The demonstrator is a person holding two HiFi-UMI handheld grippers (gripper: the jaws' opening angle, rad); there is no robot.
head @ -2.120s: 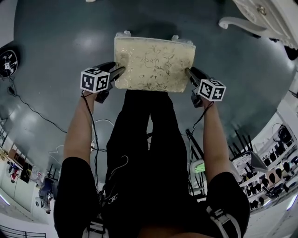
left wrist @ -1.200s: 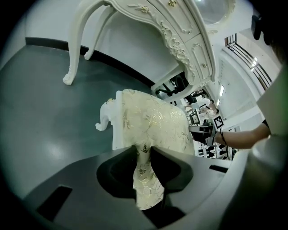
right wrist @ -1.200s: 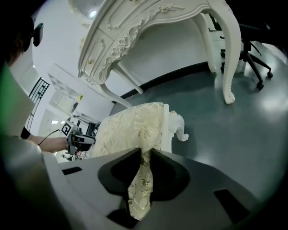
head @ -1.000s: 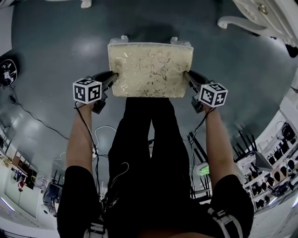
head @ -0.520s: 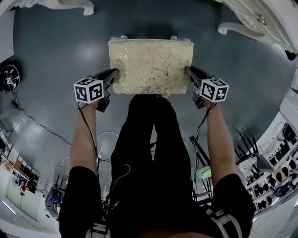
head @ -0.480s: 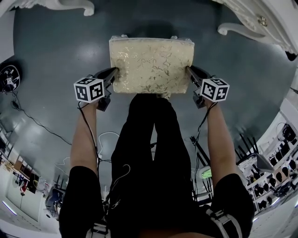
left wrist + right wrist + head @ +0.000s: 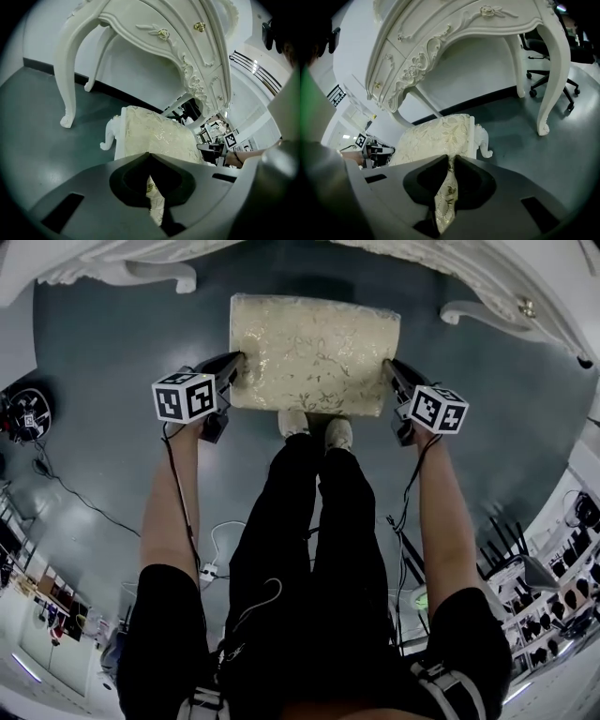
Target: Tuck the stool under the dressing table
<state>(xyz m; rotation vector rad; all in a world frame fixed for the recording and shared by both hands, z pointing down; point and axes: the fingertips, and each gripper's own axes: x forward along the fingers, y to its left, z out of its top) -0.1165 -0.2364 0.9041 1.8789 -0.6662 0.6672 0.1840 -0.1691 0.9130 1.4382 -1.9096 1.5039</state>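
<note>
The stool has a cream, gold-patterned cushion and white carved legs, and stands just before the white dressing table. My left gripper is shut on the cushion's left edge; in the left gripper view the jaws pinch a fold of the fabric. My right gripper holds the right edge, and its jaws have just been closing on the fabric between them. The stool faces the gap under the table. The same gap shows past the stool below the table's carved apron.
Curved table legs flank the gap. The person's shoes are right behind the stool. An office chair stands beyond the right leg. Cables and a round black device lie on the floor at left.
Both grippers and the stool have moved forward toward the dressing table, whose front edge now spans the top of the head view. The person's shoes now show behind the stool.
</note>
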